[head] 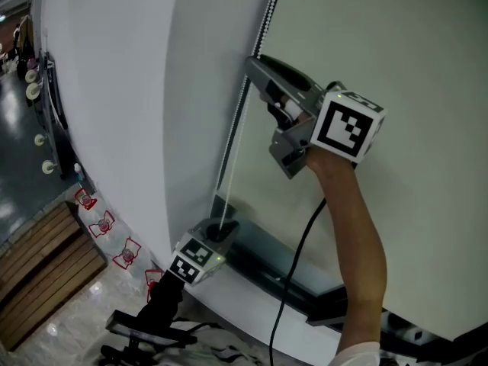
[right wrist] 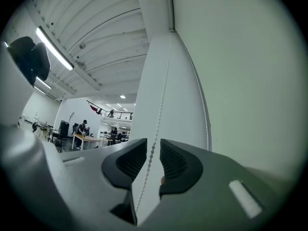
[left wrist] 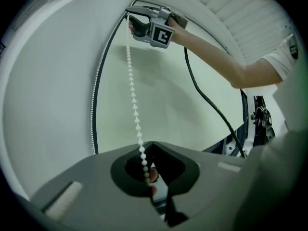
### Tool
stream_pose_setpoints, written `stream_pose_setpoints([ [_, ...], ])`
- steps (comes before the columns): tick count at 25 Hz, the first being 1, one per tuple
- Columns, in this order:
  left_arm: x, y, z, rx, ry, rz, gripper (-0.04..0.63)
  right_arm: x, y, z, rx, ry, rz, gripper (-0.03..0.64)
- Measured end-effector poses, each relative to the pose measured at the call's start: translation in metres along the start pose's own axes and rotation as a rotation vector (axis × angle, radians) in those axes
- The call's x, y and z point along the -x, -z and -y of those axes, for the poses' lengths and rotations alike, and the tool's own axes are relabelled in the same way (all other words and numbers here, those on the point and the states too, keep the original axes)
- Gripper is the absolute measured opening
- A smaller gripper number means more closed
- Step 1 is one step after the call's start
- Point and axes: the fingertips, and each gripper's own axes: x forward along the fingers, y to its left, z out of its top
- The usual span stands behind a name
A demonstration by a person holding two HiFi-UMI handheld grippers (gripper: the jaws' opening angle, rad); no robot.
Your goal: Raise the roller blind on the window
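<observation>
The pale green roller blind (head: 412,59) hangs down over the window, with its dark bottom rail (head: 282,259) low in the head view. A white bead chain (head: 238,120) runs down along the blind's left edge. My left gripper (head: 223,229) is low down, shut on one strand of the chain (left wrist: 133,95). My right gripper (head: 256,64) is held high on the same strand, and the left gripper view shows it (left wrist: 133,19) at the top. In the right gripper view the chain (right wrist: 161,105) passes through the gap of that gripper (right wrist: 153,147), which is open. The second strand (right wrist: 203,105) hangs free beside it.
A white wall (head: 114,90) stands left of the blind. A black cable (head: 294,265) hangs from the right gripper past the person's arm. Plastic bottles (head: 104,224) and a wooden platform (head: 38,269) lie on the floor at the left. A black stand (head: 145,331) sits below.
</observation>
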Motion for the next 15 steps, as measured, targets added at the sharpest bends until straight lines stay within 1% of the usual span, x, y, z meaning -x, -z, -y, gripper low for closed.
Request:
stream_pose_setpoints([
  [2,0.000,-0.005,-0.001,0.004,0.000,-0.001,-0.002,-0.005,-0.016,0.007,-0.005,0.005,0.001,0.067],
  [4,0.000,-0.003,-0.002,0.003,-0.001,-0.003,-0.002,-0.008,-0.024,0.010,-0.008,0.000,0.003,0.067],
  [9,-0.001,0.011,-0.001,-0.008,-0.002,-0.003,-0.002,-0.009,-0.032,0.005,0.012,-0.017,0.023,0.067],
  [12,-0.002,0.024,-0.002,-0.014,-0.008,-0.016,-0.002,-0.009,-0.036,0.000,0.028,-0.029,0.036,0.066],
  [15,-0.002,0.028,0.000,-0.018,-0.009,-0.002,-0.002,-0.009,-0.038,-0.001,0.027,-0.030,0.046,0.061],
])
